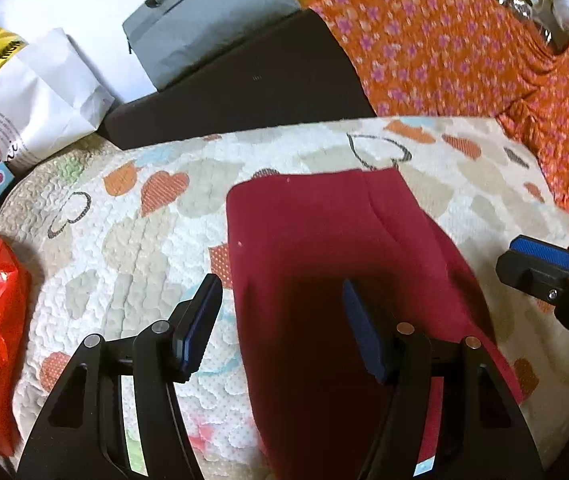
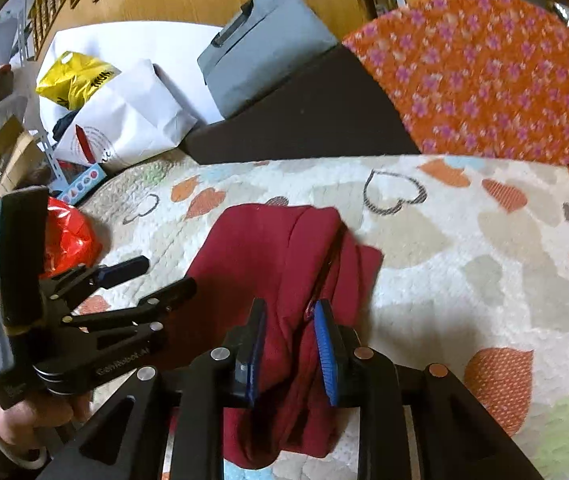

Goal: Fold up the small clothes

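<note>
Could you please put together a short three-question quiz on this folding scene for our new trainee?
1. True or false: the left gripper is open.
2. What colour is the garment on the heart-print quilt?
3. The right gripper's fingers are: A) clear of the cloth, B) either side of a fold of it.

Key: 1 true; 2 dark red; 3 B.

Black tongs (image 1: 280,328), blue ribbed pads (image 2: 326,354), silver rivets, "GenRobot.AI" lettering.
</note>
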{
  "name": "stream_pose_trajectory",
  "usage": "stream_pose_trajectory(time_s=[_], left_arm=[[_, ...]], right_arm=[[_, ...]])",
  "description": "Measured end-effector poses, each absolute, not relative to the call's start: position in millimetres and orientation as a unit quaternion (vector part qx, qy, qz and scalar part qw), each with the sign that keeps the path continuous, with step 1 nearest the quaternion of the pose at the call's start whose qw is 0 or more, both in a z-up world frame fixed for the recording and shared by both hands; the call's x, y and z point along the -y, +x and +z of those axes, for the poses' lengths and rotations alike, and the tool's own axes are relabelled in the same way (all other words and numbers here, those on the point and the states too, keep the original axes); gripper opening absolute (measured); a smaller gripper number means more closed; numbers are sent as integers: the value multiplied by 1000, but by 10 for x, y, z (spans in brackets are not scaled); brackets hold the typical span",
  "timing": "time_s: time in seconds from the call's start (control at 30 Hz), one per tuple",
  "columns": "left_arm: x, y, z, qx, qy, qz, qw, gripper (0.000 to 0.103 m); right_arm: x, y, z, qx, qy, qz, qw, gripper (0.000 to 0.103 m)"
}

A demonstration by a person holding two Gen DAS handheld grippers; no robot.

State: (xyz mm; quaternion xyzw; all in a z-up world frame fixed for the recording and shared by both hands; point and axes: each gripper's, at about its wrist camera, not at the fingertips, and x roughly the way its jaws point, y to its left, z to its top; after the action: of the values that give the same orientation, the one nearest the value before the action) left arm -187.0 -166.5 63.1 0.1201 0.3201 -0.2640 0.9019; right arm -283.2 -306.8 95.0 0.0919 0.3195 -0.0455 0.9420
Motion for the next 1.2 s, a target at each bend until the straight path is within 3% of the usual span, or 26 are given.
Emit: stream_pose_trajectory(time_s=[0.17,0.3,1.2], left_arm=[[1625,-1840,652,-320,110,-254,906,63],[1605,-1813,641,-327,101,-252,905,63],[1617,-1822,600,-341,105,-262,897,63]], right_arm=[[3058,-2826,968,-315,87,-51,944,25],[3064,-2801,924,-319,95,-56,941,34],[3059,-2687,773,-351,84,-63,930,38]])
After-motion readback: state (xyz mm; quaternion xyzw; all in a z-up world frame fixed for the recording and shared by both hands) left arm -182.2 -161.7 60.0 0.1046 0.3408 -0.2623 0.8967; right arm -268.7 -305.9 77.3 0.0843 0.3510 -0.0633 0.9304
